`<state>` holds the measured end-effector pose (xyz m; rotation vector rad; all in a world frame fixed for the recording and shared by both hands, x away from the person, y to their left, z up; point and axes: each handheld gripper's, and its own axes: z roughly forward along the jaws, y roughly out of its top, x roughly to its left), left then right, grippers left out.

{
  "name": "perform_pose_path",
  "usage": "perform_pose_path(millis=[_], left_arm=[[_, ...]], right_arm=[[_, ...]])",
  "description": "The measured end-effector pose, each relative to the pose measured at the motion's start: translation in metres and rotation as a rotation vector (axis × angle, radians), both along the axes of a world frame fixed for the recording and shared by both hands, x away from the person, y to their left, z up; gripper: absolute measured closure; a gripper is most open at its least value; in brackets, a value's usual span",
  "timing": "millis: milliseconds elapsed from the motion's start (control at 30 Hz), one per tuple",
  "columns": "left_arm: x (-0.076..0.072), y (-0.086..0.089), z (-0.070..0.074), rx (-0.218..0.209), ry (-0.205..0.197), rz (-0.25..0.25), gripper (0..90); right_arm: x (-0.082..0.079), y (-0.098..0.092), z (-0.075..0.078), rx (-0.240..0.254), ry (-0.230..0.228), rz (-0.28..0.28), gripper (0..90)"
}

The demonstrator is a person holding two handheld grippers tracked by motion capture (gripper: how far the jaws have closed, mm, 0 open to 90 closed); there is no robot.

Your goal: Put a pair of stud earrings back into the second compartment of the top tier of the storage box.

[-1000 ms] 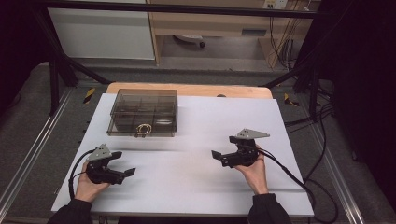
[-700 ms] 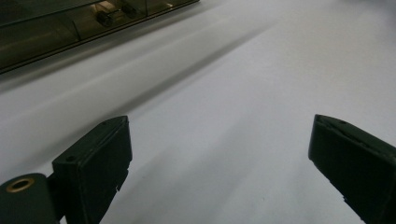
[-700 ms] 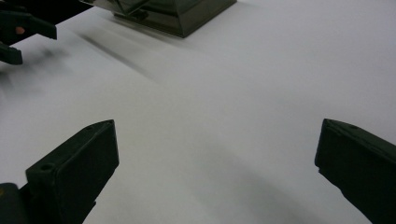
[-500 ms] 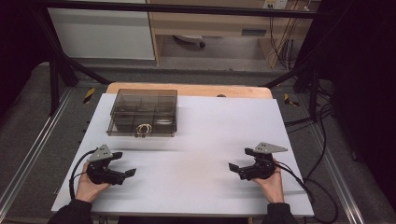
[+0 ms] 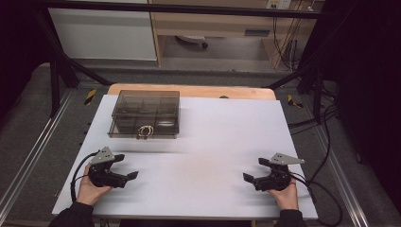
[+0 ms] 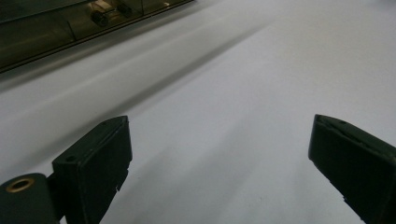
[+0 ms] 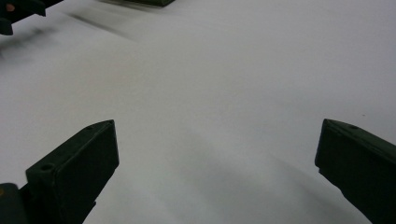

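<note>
Jaws wide on both grippers (image 5: 126, 166) (image 5: 256, 170)

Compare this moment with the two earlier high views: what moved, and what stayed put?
The right gripper drew back toward the person and out to the table's right side, jaws open and empty throughout. The left gripper stayed at the near left, open. The box and the clasp at its front did not move.

I find no legible text, label, brand, number or sign in any view. The clear compartment box (image 5: 145, 113) carries no readable marking on its lid or walls. The white table surface (image 5: 213, 142) is unprinted. Yellow-and-black striped markers (image 5: 90, 96) lie on the floor beside the table; they bear stripes only, no characters.
</note>
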<state>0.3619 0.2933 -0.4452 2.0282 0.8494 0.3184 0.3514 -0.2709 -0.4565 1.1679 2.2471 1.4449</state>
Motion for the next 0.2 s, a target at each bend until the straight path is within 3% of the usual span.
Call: perform_pose_path(millis=[200], left_arm=[[-0.0001, -0.0004, 0.0002, 0.003, -0.001, 0.002, 6.0]], right_arm=[[-0.0013, -0.003, 0.0001, 0.012, 0.004, -0.009, 0.0]])
